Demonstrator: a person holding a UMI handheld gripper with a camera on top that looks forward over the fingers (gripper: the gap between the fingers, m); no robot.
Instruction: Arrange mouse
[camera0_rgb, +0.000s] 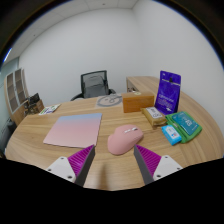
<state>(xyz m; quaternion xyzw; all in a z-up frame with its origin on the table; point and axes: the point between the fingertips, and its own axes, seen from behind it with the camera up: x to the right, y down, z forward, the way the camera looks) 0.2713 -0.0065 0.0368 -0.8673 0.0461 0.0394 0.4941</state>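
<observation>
My tongs (112, 166) hang low over the near edge of a wooden desk (100, 106), fingers spread wide with open air between them; the purple pads (72, 165) on their inner faces touch nothing. Pink mouse (125, 139) sits on the desktop just ahead of the fingers, roughly in line with the gap and a little toward my right finger, clear of both. It lies flat on the wood, off the mouse pad. The pink mouse pad (72, 130) lies just beside the mouse on its left, flat on the wood; mouse and pad look apart, though the gap is narrow. Farther right, beyond my right finger: a green-and-white packet (180, 128) lying flat, with a small yellowish box (153, 115) just behind it. A tall purple box (168, 92) stands upright past those, and a brown cardboard box (110, 102) rests near the desk's middle, well beyond the mouse. Behind the desk a black office chair (93, 85) faces it against a white wall. At the far left end of the desk, some dark small items I cannot make out; a shelf unit (14, 93) stands by the wall there.
</observation>
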